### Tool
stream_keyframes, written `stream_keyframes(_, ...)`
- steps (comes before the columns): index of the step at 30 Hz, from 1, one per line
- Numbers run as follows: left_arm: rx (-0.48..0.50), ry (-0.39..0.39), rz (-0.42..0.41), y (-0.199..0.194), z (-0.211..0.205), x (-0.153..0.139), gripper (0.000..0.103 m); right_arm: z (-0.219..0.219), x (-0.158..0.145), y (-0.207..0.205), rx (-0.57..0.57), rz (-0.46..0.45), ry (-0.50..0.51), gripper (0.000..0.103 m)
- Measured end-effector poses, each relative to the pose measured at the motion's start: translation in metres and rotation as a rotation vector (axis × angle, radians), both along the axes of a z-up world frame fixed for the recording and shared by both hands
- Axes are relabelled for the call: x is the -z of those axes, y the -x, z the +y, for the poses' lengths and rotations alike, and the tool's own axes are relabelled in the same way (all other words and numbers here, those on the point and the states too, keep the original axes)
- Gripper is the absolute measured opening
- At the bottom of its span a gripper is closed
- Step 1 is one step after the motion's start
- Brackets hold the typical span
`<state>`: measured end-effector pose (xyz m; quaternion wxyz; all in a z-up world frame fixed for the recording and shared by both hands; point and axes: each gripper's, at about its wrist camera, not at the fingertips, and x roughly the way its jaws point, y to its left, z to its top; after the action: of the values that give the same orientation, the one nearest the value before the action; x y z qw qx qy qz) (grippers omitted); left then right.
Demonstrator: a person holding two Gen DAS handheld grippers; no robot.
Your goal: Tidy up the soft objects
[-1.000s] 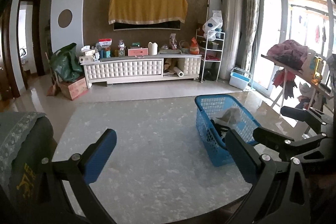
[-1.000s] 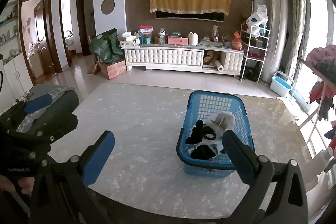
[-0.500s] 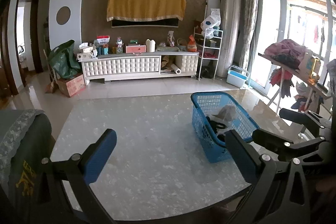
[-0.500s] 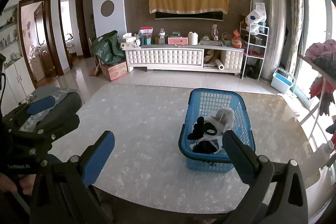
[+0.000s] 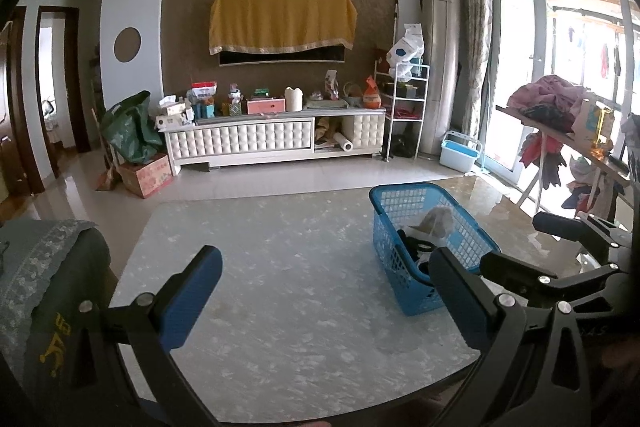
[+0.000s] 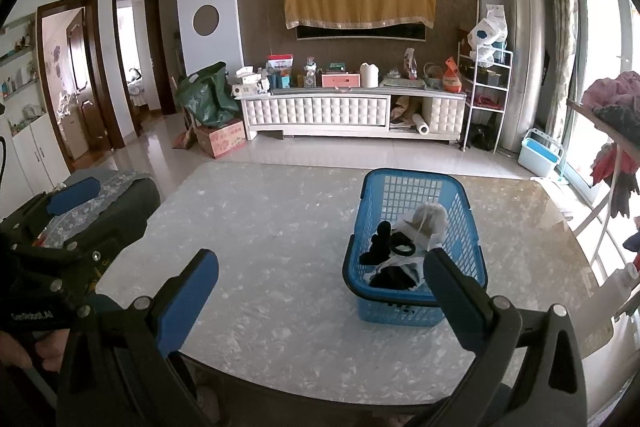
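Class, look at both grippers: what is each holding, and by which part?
Nothing is held. The left gripper and right gripper are both open and empty above the table.

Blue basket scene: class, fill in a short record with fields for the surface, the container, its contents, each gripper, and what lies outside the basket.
surface: marble-patterned table
container: blue basket, upright on the table's right part
contents: black soft items, a beige one, white fabric, piled together
left gripper: open, holding nothing, above the table
right gripper: open, holding nothing, near the basket's front
outside basket: no soft items visible on the table
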<state>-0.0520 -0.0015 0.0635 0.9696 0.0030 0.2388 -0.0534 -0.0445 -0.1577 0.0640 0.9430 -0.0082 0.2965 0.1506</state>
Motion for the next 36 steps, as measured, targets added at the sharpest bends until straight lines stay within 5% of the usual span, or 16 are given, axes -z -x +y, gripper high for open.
stream_keyframes(36, 0.01, 0.002, -0.002, 0.0041, -0.0008, -0.0001, 0.103, 0.0035, -0.0033, 0.0035, 0.002, 0.005, -0.009, 0.103)
